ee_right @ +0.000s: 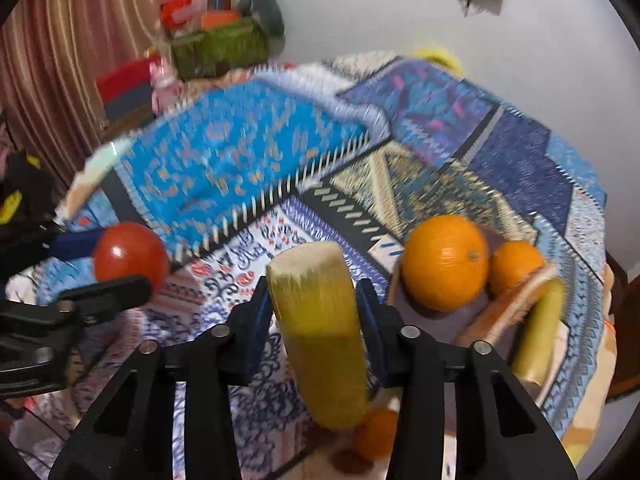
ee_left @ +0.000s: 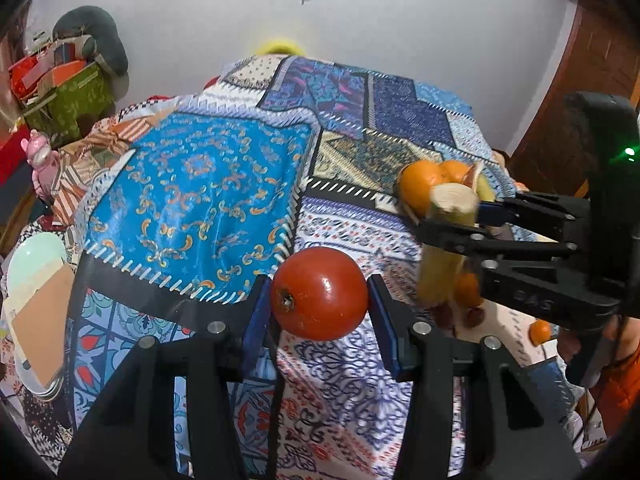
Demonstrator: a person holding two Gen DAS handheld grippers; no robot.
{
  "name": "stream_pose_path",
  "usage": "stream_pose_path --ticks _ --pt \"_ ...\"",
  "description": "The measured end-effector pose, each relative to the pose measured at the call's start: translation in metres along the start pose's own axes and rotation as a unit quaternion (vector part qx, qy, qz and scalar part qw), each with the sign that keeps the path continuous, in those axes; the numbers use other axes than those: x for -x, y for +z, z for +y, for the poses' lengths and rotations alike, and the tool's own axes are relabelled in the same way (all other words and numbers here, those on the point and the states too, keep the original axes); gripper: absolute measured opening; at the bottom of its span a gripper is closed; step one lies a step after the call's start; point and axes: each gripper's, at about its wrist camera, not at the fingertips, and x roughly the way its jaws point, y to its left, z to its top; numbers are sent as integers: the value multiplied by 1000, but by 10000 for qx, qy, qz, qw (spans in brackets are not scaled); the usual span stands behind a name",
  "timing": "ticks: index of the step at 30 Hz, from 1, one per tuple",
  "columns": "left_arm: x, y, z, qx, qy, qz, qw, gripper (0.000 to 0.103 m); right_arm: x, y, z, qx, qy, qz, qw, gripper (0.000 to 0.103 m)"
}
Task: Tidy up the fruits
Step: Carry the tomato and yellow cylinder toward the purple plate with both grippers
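My left gripper [ee_left: 319, 300] is shut on a red tomato [ee_left: 319, 294] and holds it above the patterned tablecloth [ee_left: 200, 184]. The tomato also shows in the right wrist view [ee_right: 130, 254]. My right gripper [ee_right: 313, 316] is shut on a yellow-green cut stalk piece [ee_right: 320, 328], held upright; it also shows in the left wrist view [ee_left: 448, 240]. A wicker basket [ee_right: 516, 308] to the right holds two oranges [ee_right: 446, 262] and another yellow-green piece [ee_right: 540, 328].
A small orange [ee_right: 374, 432] and dark red small fruits [ee_left: 474, 316] lie on the cloth under the right gripper. Stacked plates with paper [ee_left: 38, 304] sit at the table's left edge. A green box [ee_left: 74, 100] and pink toy [ee_left: 40, 160] stand beyond.
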Motion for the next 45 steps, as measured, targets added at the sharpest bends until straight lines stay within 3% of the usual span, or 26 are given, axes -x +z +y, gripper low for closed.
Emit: stream_pose_path --ticks 10,19,27,35,41,45 --pt "29 7 -42 -223 -53 -196 9995 48 62 -18 -24 -438 -57 -614 9971 35" --pt "12 17 -80 -409 -192 -103 9989 48 96 -32 -57 -700 -332 -924 9927 35" --pt "-27 31 -108 -558 -304 163 9978 48 89 -47 -89 -998 -392 -834 9907 35" --pt "-70 40 -127 -777 -347 442 9954 48 54 -52 -106 -1033 -314 -496 9929 35" --pt "-93 44 -138 -912 -387 530 9937 48 38 -47 -120 -1038 -410 -405 9929 35" --pt "-108 47 -143 -998 -353 578 9927 48 32 -42 -136 -1258 -257 -483 9905 35"
